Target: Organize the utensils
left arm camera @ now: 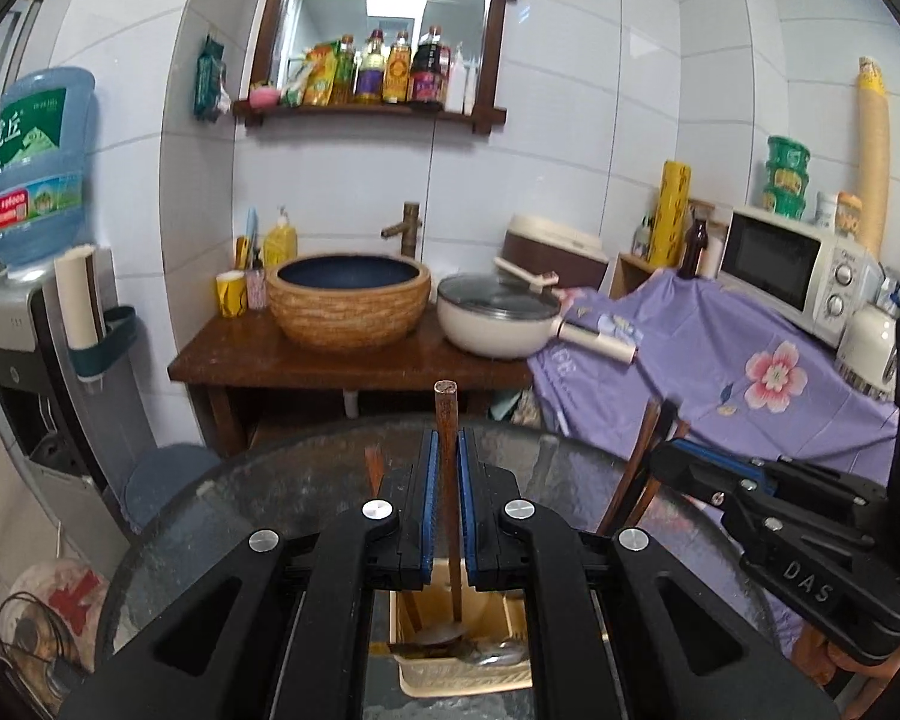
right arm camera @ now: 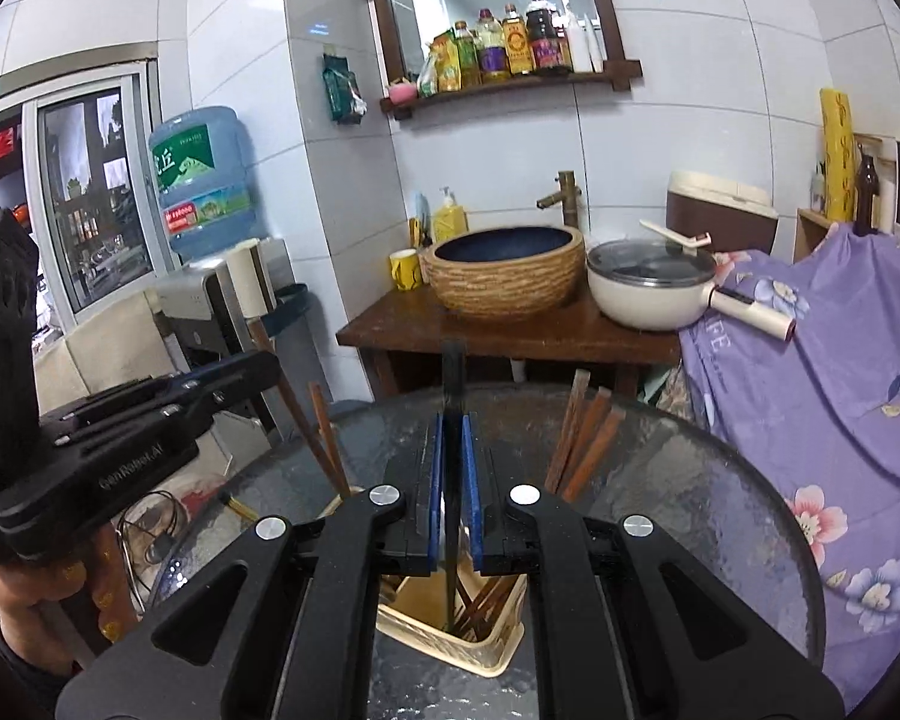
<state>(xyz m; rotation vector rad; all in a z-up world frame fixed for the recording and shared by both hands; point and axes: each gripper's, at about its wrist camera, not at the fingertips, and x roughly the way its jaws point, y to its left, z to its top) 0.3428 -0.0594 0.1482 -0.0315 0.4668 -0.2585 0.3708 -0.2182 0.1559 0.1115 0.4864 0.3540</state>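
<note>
White tiled walls (left arm camera: 570, 120) close the room ahead of the jaws. High beyond them hangs a dark-framed mirror (left arm camera: 384, 36) with a shelf of bottles (left arm camera: 390, 69), reflecting a ceiling light. Below it a wooden washstand (left arm camera: 342, 360) carries a woven-look basin (left arm camera: 348, 306) under a brass tap (left arm camera: 405, 228), with a cream lidded pot (left arm camera: 498, 318) beside it. To the right, purple floral cloth (left arm camera: 720, 372) drapes a counter bearing a white microwave (left arm camera: 792, 264). To the left stands a water dispenser (left arm camera: 36, 168) with a blue bottle, and further left a dark window (right arm camera: 90, 192). Just beneath the jaws lies a round glass tabletop (right arm camera: 690, 480).
</note>
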